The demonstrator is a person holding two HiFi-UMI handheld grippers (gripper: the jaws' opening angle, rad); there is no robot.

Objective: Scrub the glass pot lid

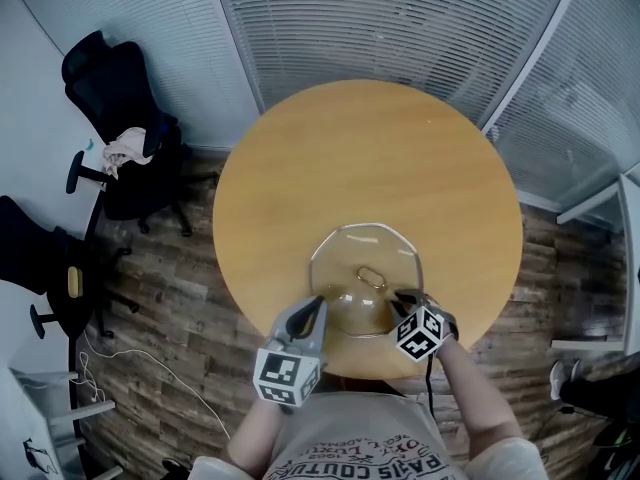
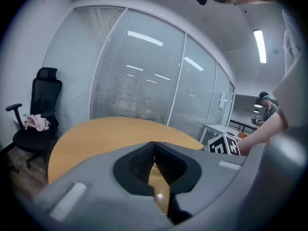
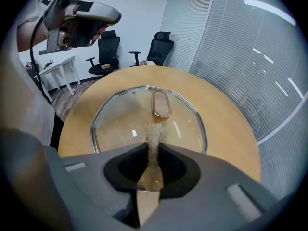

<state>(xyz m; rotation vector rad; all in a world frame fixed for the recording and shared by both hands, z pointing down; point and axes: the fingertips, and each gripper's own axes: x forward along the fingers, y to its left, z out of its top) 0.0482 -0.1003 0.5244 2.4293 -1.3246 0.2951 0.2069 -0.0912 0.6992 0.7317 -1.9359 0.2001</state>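
The glass pot lid (image 1: 345, 263) lies flat on the round wooden table (image 1: 300, 158), toward its near edge, with an oval handle (image 1: 371, 275) at its middle. My right gripper (image 1: 403, 296) is over the lid's near right rim. In the right gripper view that gripper (image 3: 154, 146) is shut on a tan fuzzy scrubber (image 3: 154, 134), whose tip reaches toward the handle (image 3: 161, 105) above the lid (image 3: 120, 124). My left gripper (image 1: 316, 306) hovers at the lid's near left rim. In its own view the left gripper (image 2: 154, 143) is shut, with nothing seen between the jaws.
Two black office chairs (image 1: 120, 118) (image 1: 40, 258) stand left of the table on the wood floor, one with a cloth on its seat. Glass walls with blinds (image 1: 400, 18) run behind the table. A white desk (image 3: 57, 66) stands by the far wall.
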